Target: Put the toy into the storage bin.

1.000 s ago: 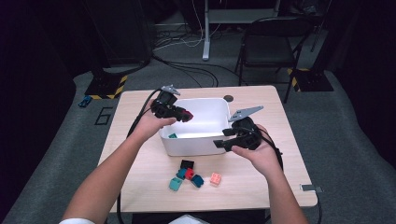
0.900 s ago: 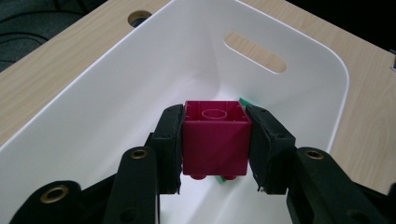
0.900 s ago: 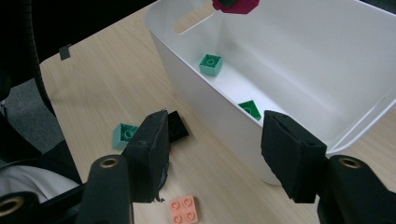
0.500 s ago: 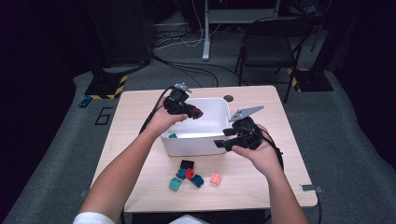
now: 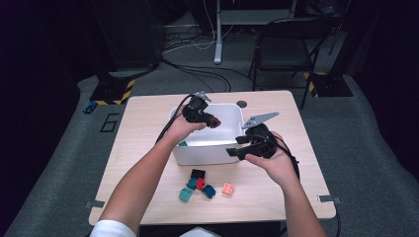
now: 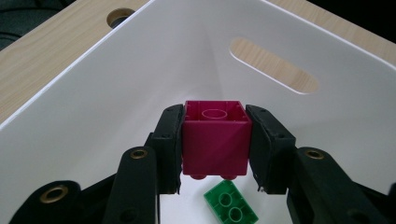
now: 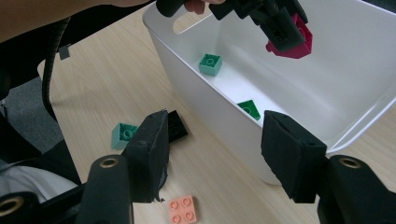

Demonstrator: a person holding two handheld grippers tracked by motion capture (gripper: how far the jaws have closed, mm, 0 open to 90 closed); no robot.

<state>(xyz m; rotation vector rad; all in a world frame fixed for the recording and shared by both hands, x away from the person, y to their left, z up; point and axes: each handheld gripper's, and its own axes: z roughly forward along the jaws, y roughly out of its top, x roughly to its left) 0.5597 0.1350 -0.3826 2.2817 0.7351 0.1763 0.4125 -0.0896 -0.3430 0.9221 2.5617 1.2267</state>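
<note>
On the near part of the light wooden counter (image 5: 148,148), a cluster of small plastic building bricks is seen: a teal brick (image 5: 186,194), a salmon-pink four-stud brick (image 5: 228,188), a red brick (image 5: 200,183) and a flat black brick (image 5: 197,173). Just beyond them, at the near right corner of the white rectangular plastic bin (image 5: 207,153), the right gripper (image 5: 238,146) is held with its jaws spread and nothing between them. Inside the bin, a dark green brick (image 7: 249,109) and a mint-green brick (image 7: 210,64) are seen lying on the floor, apart from each other. Above the bin's interior the left gripper (image 5: 211,120) is held, its jaws pinching a magenta square brick (image 6: 215,138) by two opposite sides, clear of the bin floor. Farther off, past the counter, a black folding chair (image 5: 281,49) is seen on the grey floor
</note>
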